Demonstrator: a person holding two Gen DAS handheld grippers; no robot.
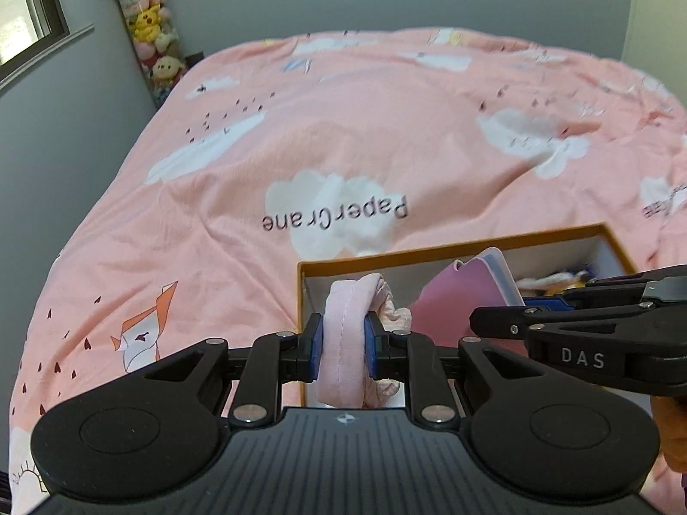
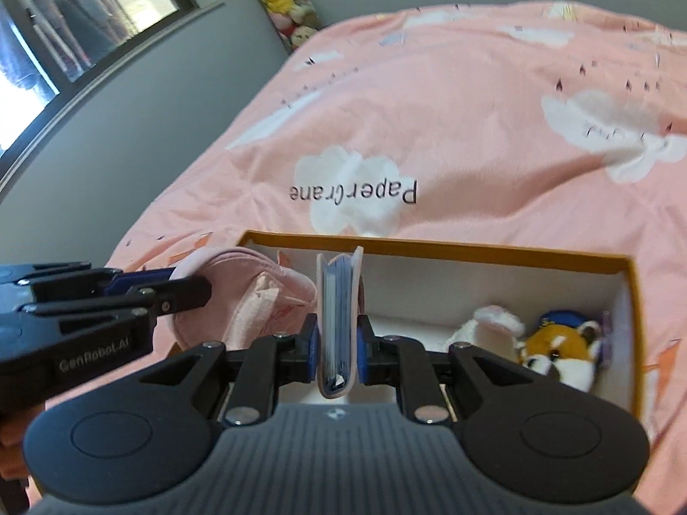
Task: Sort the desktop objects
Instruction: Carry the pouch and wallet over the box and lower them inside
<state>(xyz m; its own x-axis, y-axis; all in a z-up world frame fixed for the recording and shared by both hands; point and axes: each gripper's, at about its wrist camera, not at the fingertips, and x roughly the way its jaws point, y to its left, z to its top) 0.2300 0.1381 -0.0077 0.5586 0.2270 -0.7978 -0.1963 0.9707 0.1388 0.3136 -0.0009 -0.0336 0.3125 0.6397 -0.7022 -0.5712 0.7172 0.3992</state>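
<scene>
A pink sleep mask (image 1: 343, 334) is clamped in the left gripper (image 1: 343, 343), a card holder (image 2: 338, 326) in the right gripper (image 2: 338, 343), both held over the orange box (image 2: 429, 246) for dropping in.

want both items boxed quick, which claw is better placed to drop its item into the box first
Right, probably. The right claw grips the card holder directly above the box's open interior. The left claw holds the pink sleep mask at the box's left wall, partly outside.
</scene>
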